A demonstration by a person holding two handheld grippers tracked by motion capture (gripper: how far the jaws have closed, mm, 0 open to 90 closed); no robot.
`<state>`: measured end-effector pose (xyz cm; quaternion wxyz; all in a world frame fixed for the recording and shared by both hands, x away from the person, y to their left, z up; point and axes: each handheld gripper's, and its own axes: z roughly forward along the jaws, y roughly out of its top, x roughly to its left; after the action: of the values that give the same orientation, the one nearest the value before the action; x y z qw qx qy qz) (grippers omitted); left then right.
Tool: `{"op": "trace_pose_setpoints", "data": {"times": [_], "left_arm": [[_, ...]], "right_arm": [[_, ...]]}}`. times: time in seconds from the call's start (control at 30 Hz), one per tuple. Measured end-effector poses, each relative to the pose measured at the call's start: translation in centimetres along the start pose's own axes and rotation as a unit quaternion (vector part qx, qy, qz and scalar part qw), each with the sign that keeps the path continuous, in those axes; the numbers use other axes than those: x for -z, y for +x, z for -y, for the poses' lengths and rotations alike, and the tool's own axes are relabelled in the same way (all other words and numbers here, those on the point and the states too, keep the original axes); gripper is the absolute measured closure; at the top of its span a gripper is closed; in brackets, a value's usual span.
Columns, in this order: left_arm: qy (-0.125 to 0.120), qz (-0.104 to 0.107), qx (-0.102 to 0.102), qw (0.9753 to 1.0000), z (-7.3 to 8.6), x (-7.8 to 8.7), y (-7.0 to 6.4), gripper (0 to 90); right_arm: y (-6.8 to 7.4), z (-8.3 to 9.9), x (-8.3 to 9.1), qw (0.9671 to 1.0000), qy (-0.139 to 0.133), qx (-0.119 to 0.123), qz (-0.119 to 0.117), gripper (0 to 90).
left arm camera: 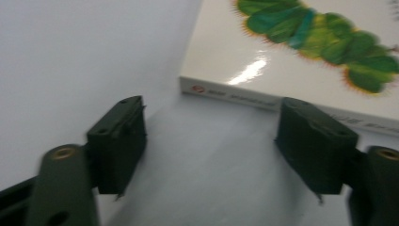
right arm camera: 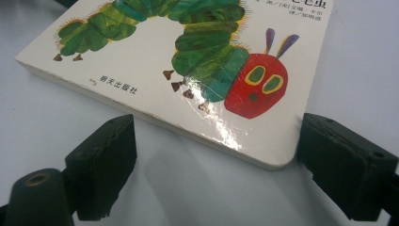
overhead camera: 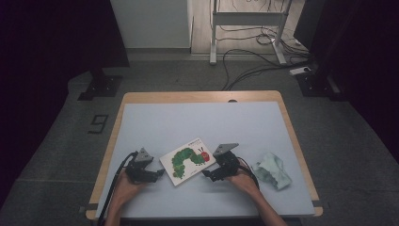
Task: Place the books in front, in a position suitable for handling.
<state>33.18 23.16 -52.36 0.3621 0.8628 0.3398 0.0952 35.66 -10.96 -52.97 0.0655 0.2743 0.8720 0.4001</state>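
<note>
While both grippers, left (overhead camera: 159, 173) and right (overhead camera: 207, 173), gape, the book (overhead camera: 188, 160) lies between; its 12 o'clock edge is cropped in gripper views.

book (overhead camera: 187, 160) between grippers, crumpled cloth (overhead camera: 273, 169) right

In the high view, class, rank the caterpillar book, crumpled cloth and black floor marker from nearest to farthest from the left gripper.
1. Caterpillar book, just right of the left gripper.
2. Black floor marker, off the table's left.
3. Crumpled cloth, far right.
</note>
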Motion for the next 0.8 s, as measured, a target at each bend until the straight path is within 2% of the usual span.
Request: {"op": "trace_pose_setpoints", "data": {"times": [0.03, 0.07, 0.17, 0.23, 0.3, 0.37, 0.4, 0.43, 0.57, 0.8], "left_arm": [[0.001, 0.006, -0.007, 1.0, -0.1, -0.1, -0.2, 16.9], [-0.001, 0.003, -0.008, 1.0, -0.3, -0.2, -0.3, 15.2], [-0.007, 0.015, -0.012, 0.9998, -0.9, -0.3, -0.5, 14.4], [-0.016, 0.032, -0.012, 0.9993, -1.2, -0.4, -0.5, 14.3], [-0.013, 0.026, -0.02, 0.9994, -1.2, -0.6, -0.9, 9.3], [-0.009, 0.025, -0.019, 0.9995, -1.3, -0.6, -0.9, 9.2], [-0.009, 0.012, -0.016, 0.9998, -1.4, -0.6, -0.7, 9.0], [-0.01, 0.009, -0.011, 0.9998, -1.5, -0.6, -0.5, 8.4], [-0.012, 0.049, 0.007, 0.9987, -1.8, -1.6, 0.1, 9.0], [0.003, 0.045, 0.013, 0.9989, -2.1, -1.8, -1.0, 7.4]], "right_arm": [[-0.1, 0.1, 0.1, 1.0, -0.003, -0.004, -0.005, 12.2], [-0.2, 0.1, 0.2, 1.0, -0.002, -0.004, -0.007, 12.5], [-0.2, 0.2, 0.3, 1.0, -0.001, -0.001, -0.009, 12.5], [-0.2, 0.4, 0.4, 0.9999, -0.002, 0.002, -0.011, 12.5], [-0.2, 0.4, 0.5, 0.9999, -0.002, 0.004, -0.011, 12.5], [-0.2, 0.4, 0.5, 0.9999, -0.002, 0.004, -0.013, 12.6], [-0.2, 0.4, 0.5, 0.9999, -0.002, 0.005, -0.013, 12.6], [-0.3, 0.4, 0.5, 0.9999, -0.001, 0.003, -0.014, 12.6], [-0.3, 0.3, 0.4, 0.9999, 0.002, 0.007, -0.011, 12.5], [-0.2, 0.4, 0.5, 0.9999, -0.001, 0.003, -0.01, 12.1]]}}
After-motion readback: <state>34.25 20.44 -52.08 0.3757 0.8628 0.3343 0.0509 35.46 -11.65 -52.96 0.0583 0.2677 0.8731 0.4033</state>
